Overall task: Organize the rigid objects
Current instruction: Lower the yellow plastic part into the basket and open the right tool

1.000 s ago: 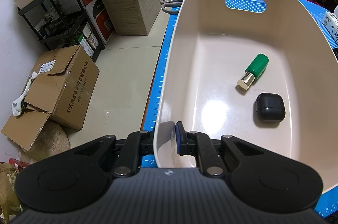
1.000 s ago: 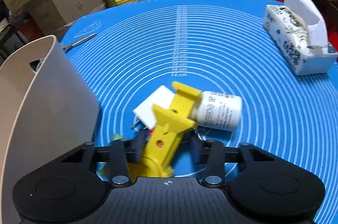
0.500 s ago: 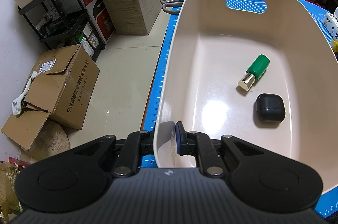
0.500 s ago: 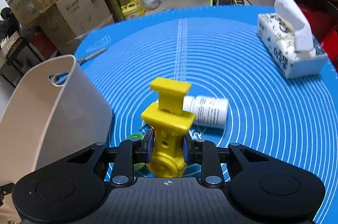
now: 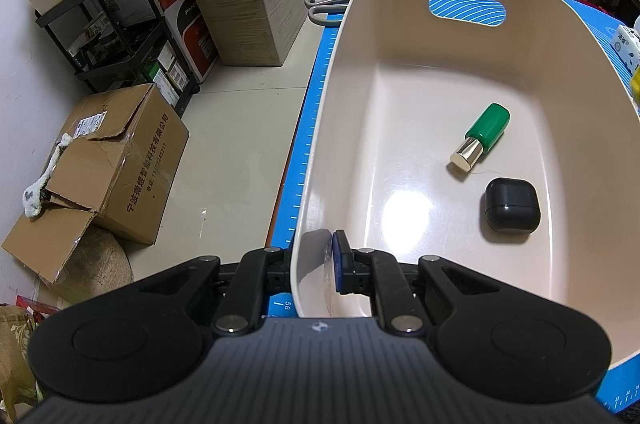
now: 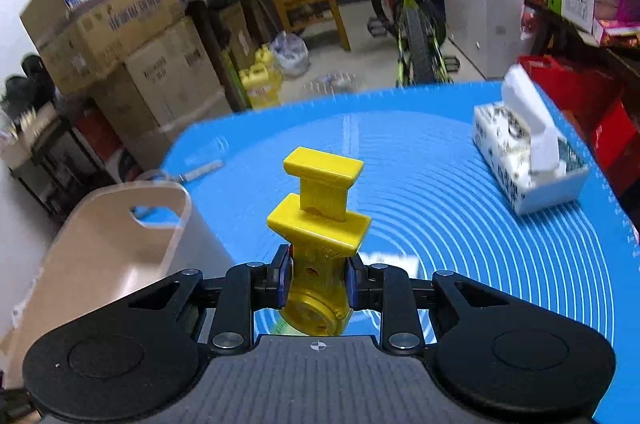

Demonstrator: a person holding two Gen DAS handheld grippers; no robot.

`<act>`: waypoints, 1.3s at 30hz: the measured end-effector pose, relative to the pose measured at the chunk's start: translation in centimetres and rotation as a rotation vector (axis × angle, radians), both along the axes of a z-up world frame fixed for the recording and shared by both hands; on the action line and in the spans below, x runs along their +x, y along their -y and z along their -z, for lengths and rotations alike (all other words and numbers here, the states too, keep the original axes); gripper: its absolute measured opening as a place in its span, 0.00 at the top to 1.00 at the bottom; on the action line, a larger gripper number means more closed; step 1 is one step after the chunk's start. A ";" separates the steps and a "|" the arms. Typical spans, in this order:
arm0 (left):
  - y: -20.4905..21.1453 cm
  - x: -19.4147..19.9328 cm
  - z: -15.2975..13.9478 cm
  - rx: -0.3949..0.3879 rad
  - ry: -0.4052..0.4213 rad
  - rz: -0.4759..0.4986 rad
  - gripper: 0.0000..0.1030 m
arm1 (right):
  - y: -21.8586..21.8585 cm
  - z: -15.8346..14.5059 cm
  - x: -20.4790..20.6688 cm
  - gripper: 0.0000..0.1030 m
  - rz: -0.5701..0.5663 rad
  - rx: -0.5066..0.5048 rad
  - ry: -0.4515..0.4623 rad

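We hold the clamp [image 6: 318,220] high and the bin [image 5: 600,152] by its rim.

Our right gripper [image 6: 316,282] is closed on the yellow clamp, which has risen off the mat [image 6: 460,224] since a moment ago; the white bottle is now hidden. Our left gripper [image 5: 316,264] still pinches the bin's near wall. Inside lie a green tube [image 5: 482,136] and a black case [image 5: 512,210], apart, with much free floor. The tissue box [image 6: 528,164] sits near the mat's right edge.

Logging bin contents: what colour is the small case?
Black rounded small case; clearest in left wrist view.
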State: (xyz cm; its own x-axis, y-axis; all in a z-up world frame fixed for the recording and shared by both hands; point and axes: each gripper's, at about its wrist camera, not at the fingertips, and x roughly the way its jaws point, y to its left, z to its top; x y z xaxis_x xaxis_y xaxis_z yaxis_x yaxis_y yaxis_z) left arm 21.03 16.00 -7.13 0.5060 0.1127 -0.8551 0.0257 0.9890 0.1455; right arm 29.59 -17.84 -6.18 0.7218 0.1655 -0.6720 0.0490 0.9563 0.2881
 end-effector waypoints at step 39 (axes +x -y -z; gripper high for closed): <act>0.2 -0.1 0.0 0.006 0.004 0.008 0.84 | -21.6 3.0 -1.0 0.66 -0.524 -0.106 -0.251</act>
